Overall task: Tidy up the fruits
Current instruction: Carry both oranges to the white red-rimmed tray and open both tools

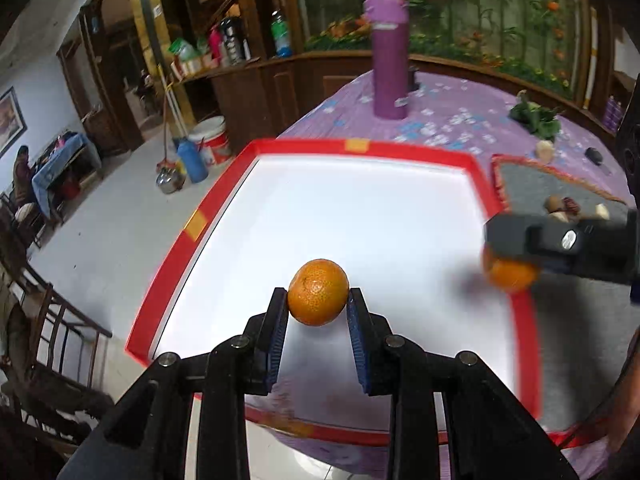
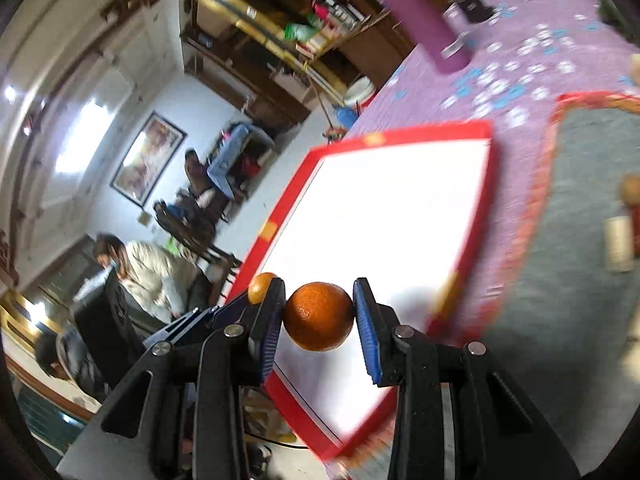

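Now both grippers are carrying 1 orange each above the red-rimmed white tray [image 1: 224,184], probably for placing the fruits there. The left gripper [image 1: 318,300] is pinching its orange [image 1: 318,292] half closed; the right gripper [image 2: 319,312] is squeezing the second orange [image 2: 319,316] likewise

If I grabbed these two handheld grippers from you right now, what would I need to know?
Left gripper: shut on an orange, held above the white tray with the red rim.
Right gripper: shut on a second orange, over the tray's near right edge.
Tray floor looks bare; no fruit is set down in it yet.
The grey mat to the right holds a few small items, too blurred to name.
Left to do, likely: lower both oranges into the tray, open the jaws, then see to whatever fruit remains.
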